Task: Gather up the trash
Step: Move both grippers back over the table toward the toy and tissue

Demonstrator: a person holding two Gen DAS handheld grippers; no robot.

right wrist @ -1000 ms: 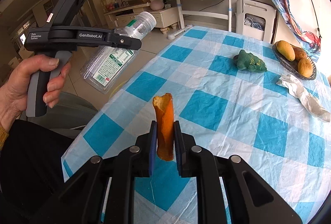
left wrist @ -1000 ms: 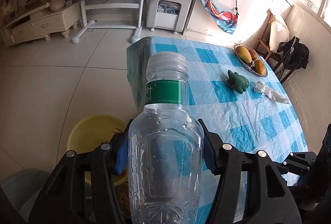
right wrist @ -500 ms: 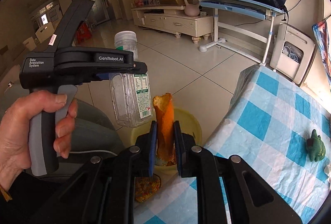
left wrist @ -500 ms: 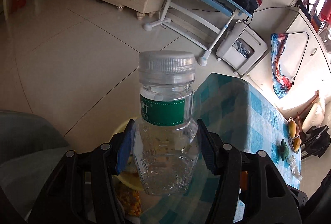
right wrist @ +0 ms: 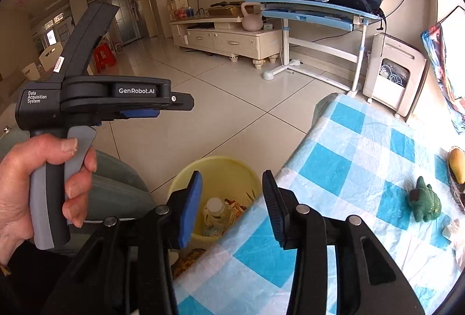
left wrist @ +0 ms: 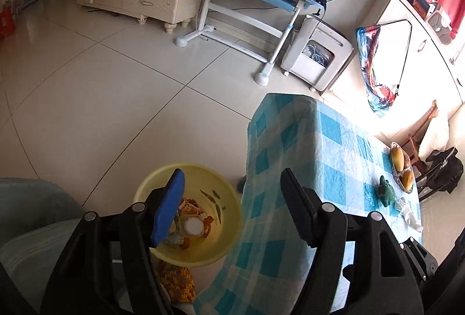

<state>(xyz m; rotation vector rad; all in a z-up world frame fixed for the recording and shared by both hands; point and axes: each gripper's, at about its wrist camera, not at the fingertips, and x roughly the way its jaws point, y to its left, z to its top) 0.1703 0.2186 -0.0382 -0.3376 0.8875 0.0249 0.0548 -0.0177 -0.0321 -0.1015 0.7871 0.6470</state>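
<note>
Hovering over a yellow bin (left wrist: 221, 245) on the tiled floor, the left gripper (left wrist: 232, 204) and the right gripper (right wrist: 231, 207) both have their jaws apart, having just been opening, with nothing between them. Inside the bin, a clear plastic bottle (left wrist: 193, 227) with a white cap lies among orange scraps. Beside the bin stands a table (right wrist: 363, 146) with a blue checked cloth, carrying a green toy (right wrist: 424, 200) and crumpled paper (left wrist: 409, 213). A hand (right wrist: 35, 187) grips the left gripper's handle.
</note>
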